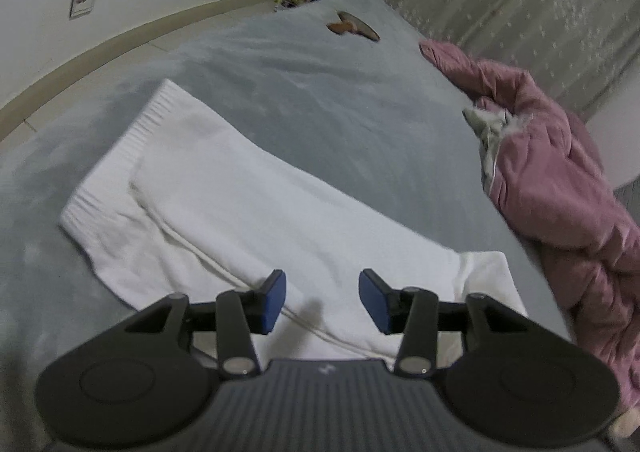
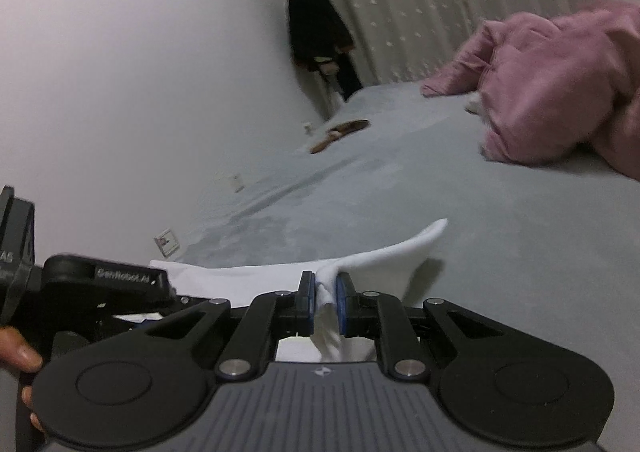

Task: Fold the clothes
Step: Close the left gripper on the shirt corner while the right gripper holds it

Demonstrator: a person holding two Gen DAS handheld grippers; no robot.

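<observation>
My left gripper [image 1: 322,302] hangs over the white sweater [image 1: 248,187] with its jaws wide and nothing between them. The sweater lies flat on the grey bed [image 1: 320,91], stretching out ahead of these jaws and off to their left, with its ribbed hem [image 1: 116,155] at the far left end. One part is laid over the body, and its edge runs right under the jaws. My right gripper [image 2: 324,298] is pinched tight on a bunch of the same sweater — a white flap sticks up just past the jaws on their right. I think this cloth is soft, light and floppy, so it will sag and bunch. It should not slip much. Good places to grab are the corners and the thick hem — not the middle.
</observation>
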